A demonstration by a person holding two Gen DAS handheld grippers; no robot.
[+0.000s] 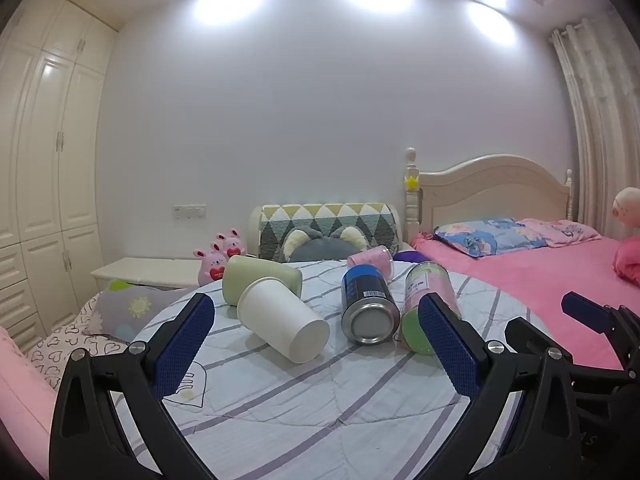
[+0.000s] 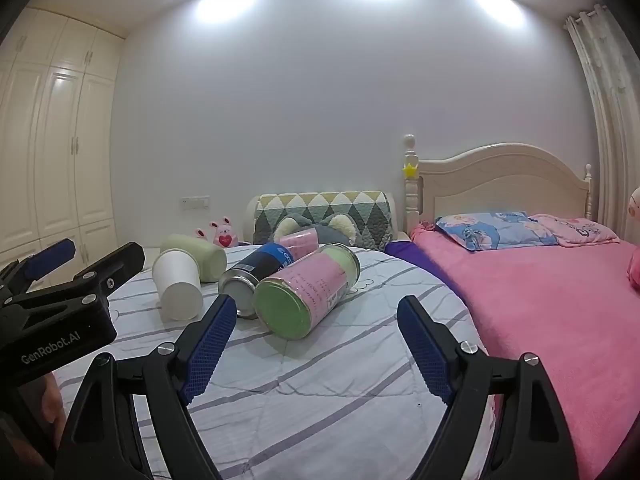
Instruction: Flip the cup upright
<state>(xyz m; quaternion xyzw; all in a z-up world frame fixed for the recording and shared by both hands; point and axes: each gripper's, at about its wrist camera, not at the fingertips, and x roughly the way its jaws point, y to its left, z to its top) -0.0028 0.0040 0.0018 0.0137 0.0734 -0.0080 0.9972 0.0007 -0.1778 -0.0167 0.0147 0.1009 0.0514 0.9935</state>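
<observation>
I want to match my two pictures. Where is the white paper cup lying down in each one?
Left wrist view: the white cup lies left of centre, between the open fingers.
Right wrist view: the white cup lies far left, outside the fingers.
Shared landmark: the blue can just right of it.

The left gripper [image 1: 316, 320] is held low in the frame with its jaws spread wide, nothing gripped between the blue pads [image 1: 182, 344]. The right gripper [image 2: 316, 322] is likewise held open and empty, its pads [image 2: 426, 346] set well apart.
</observation>
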